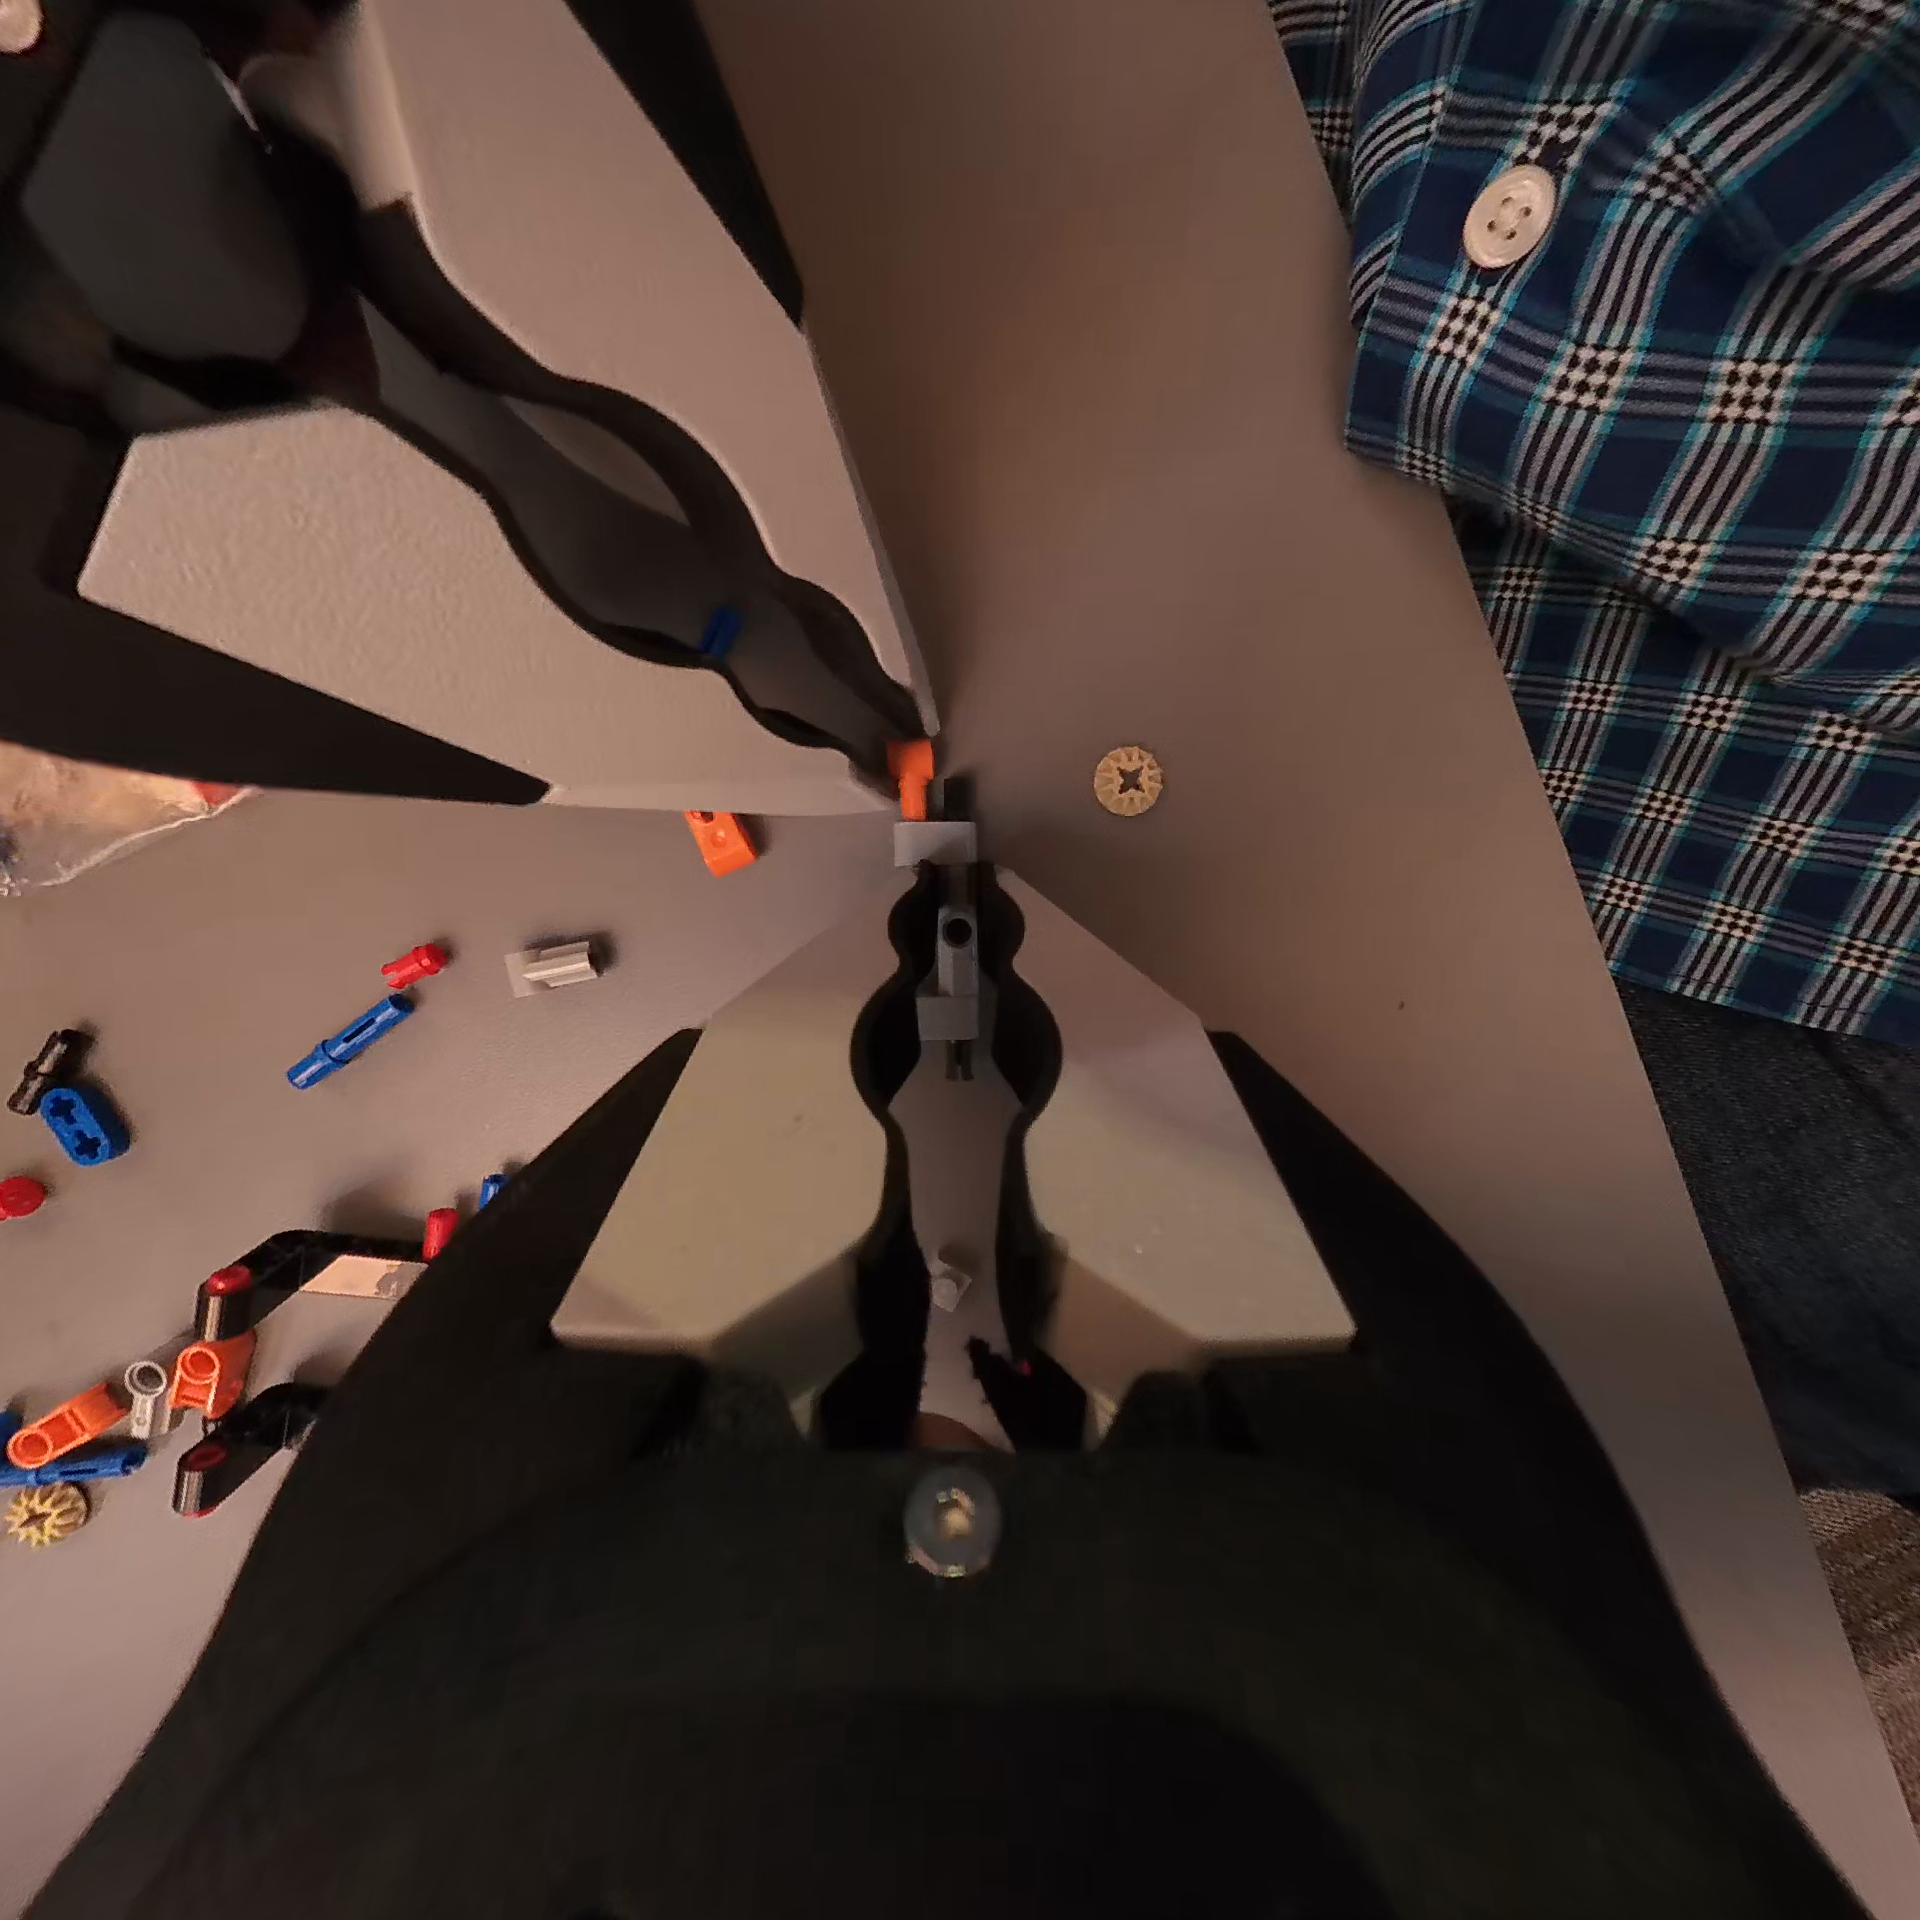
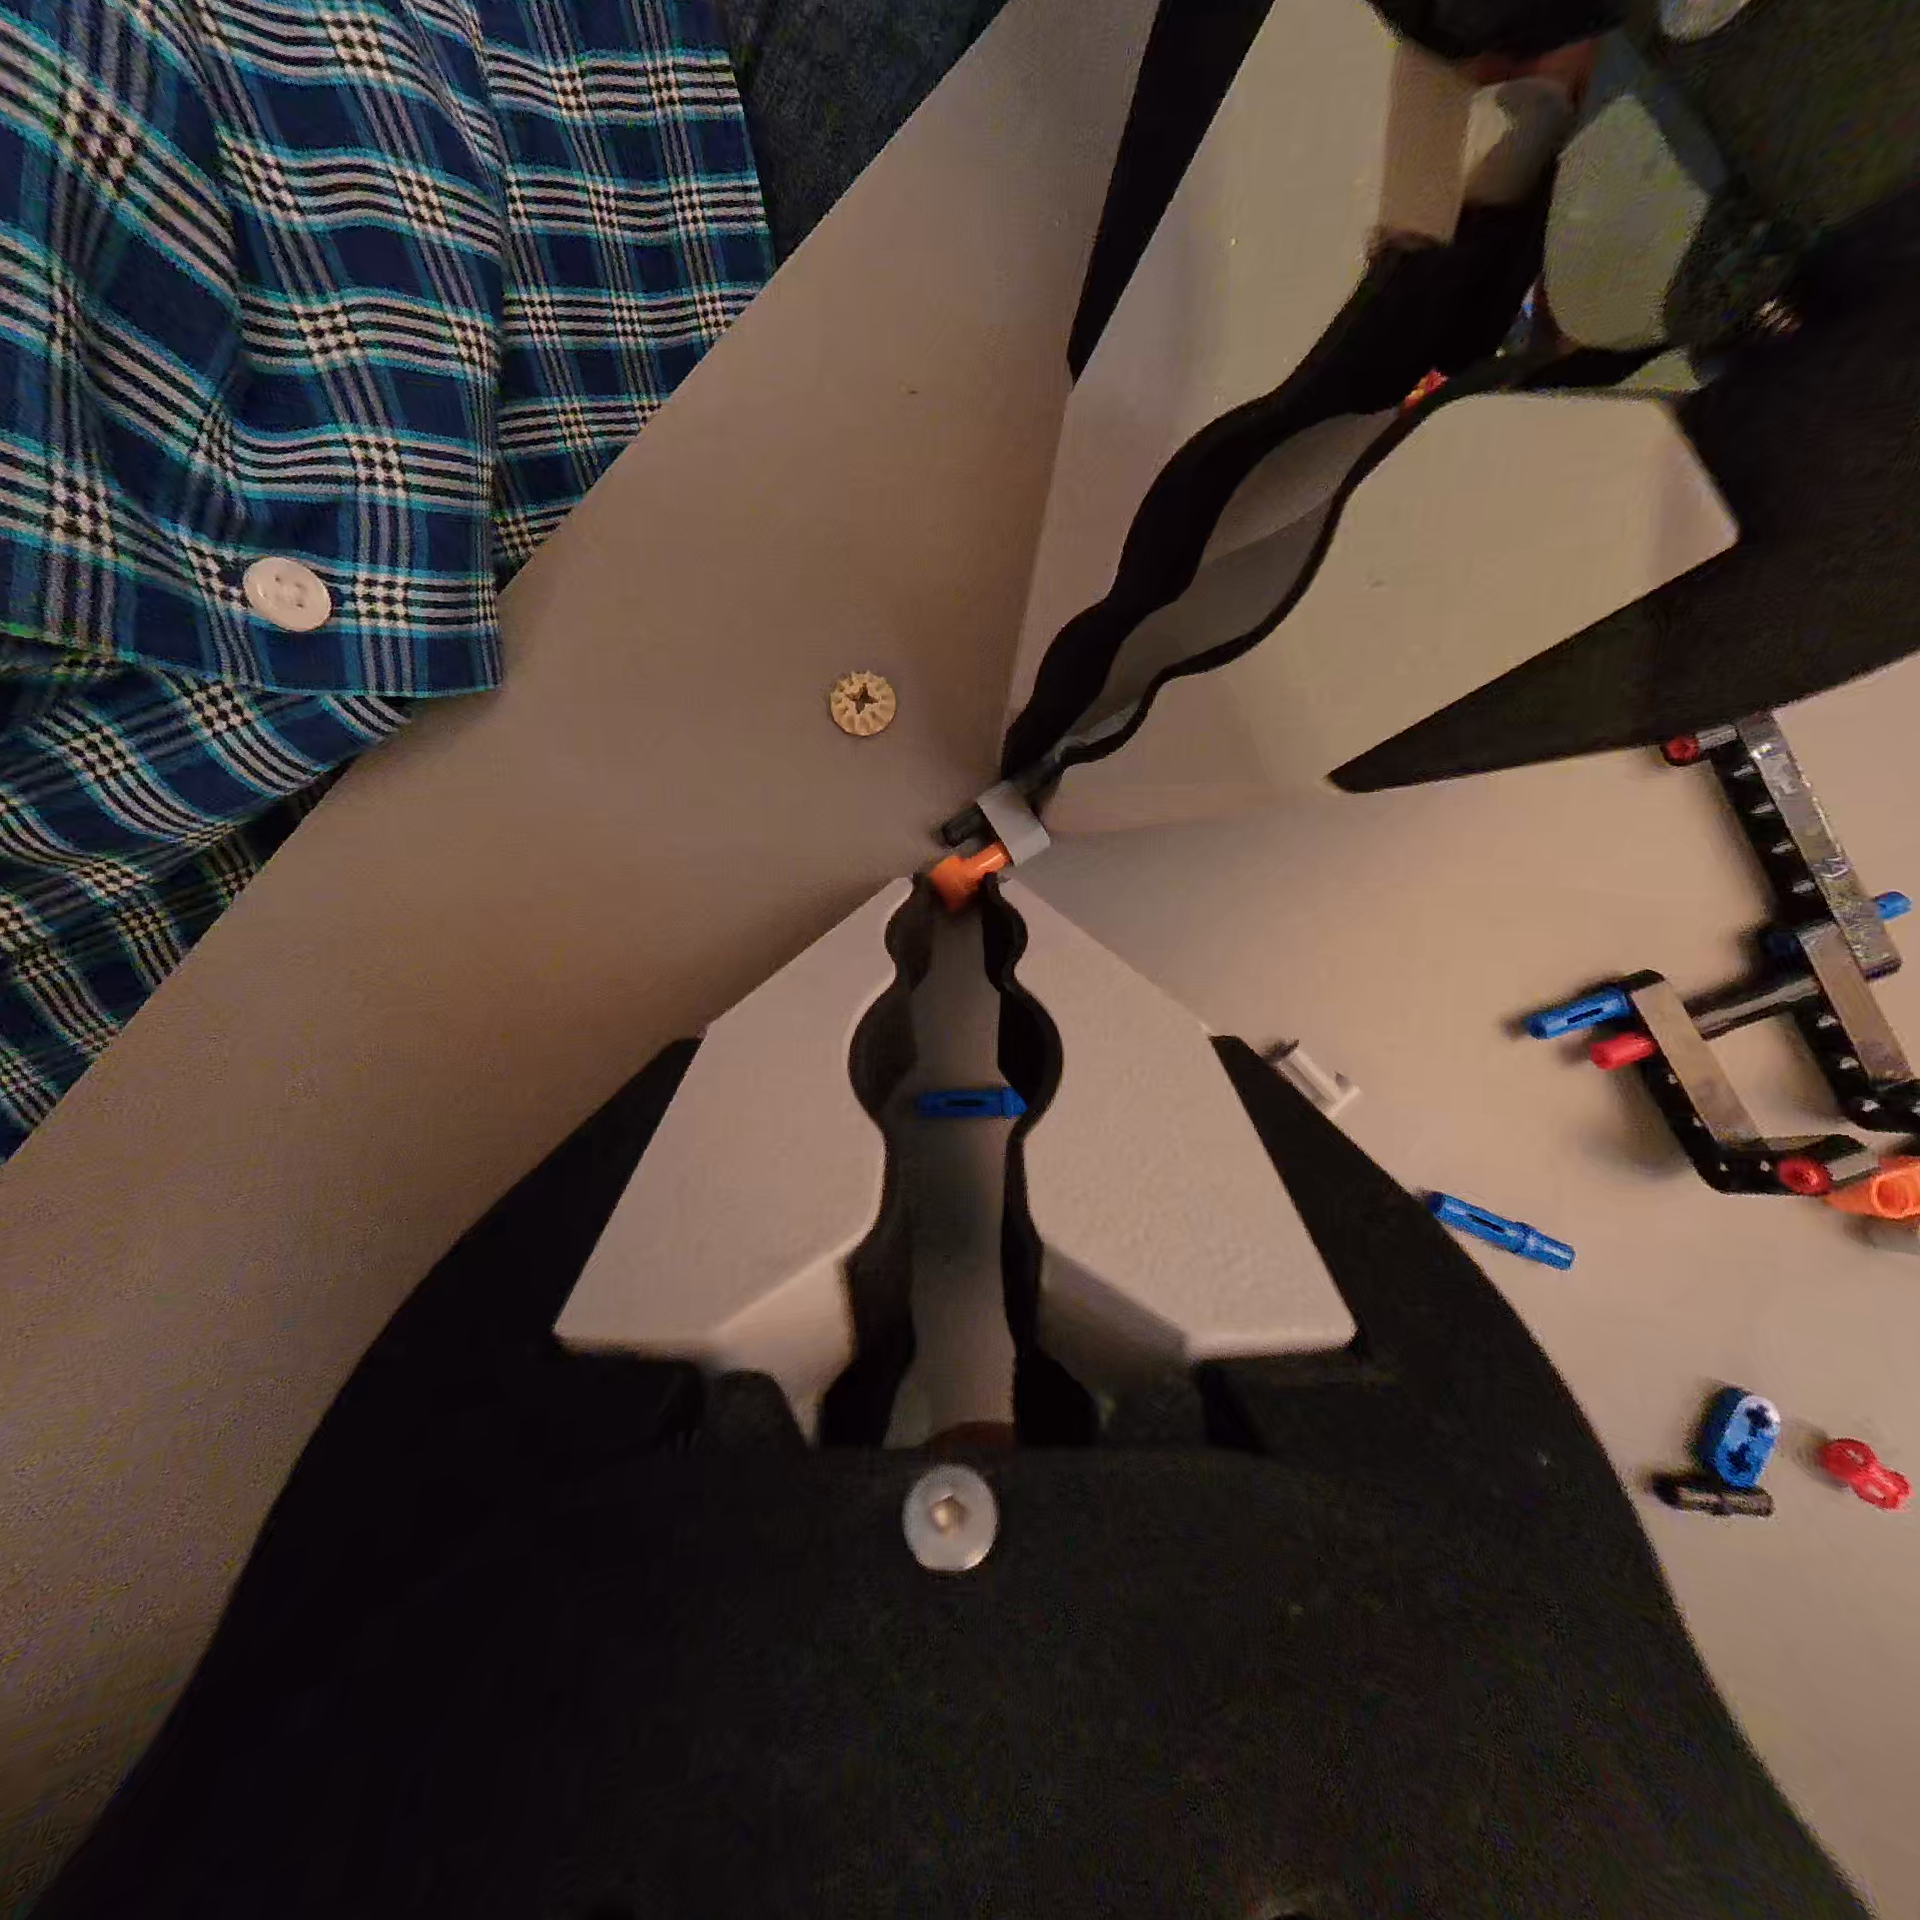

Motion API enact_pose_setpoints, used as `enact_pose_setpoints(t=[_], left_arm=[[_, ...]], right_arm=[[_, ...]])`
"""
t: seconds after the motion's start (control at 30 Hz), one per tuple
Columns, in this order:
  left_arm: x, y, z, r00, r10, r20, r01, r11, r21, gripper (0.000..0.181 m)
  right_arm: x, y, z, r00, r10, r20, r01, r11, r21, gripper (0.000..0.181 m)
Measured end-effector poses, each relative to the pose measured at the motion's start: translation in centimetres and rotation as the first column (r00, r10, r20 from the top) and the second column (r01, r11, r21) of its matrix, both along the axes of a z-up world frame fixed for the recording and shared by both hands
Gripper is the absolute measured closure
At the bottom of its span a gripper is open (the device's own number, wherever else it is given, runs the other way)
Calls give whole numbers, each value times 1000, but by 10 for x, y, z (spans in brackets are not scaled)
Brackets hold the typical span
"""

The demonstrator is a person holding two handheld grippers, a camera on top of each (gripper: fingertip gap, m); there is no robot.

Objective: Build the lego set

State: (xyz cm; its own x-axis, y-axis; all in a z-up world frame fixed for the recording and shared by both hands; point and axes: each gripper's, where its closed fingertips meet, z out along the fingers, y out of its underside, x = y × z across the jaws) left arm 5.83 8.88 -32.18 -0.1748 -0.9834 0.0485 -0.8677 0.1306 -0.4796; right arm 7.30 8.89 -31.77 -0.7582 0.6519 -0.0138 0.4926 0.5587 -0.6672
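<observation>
Left gripper (image 1: 951,883) clamps a grey axle assembly (image 1: 954,971); right gripper (image 2: 961,894) pinches an orange connector (image 2: 961,871) at its tip. Building seems early: loose pins (image 1: 348,1039) and a black frame (image 2: 1808,966) lie aside on the surface (image 1: 1195,520).

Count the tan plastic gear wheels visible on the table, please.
2: one tan plastic gear wheel lies alone near the checked shirt; another lies beside the loose pieces. More may be hidden.

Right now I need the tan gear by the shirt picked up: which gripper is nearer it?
Roughly equal. Left gripper and right gripper meet tip to tip just beside the gear, both already holding parts.
</observation>
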Motion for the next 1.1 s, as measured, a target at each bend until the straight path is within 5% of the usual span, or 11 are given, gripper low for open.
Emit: enact_pose_setpoints(t=[0.8,1.1], left_arm=[[0,0,0,997,49,64,-46,998,-40,177],[0,0,0,997,48,58,-46,998,-46,177]], right_arm=[[-1,-2,1,991,-110,-69,108,993,-40,174],[-1,-2,1,996,-65,-62,64,998,-29,174]])
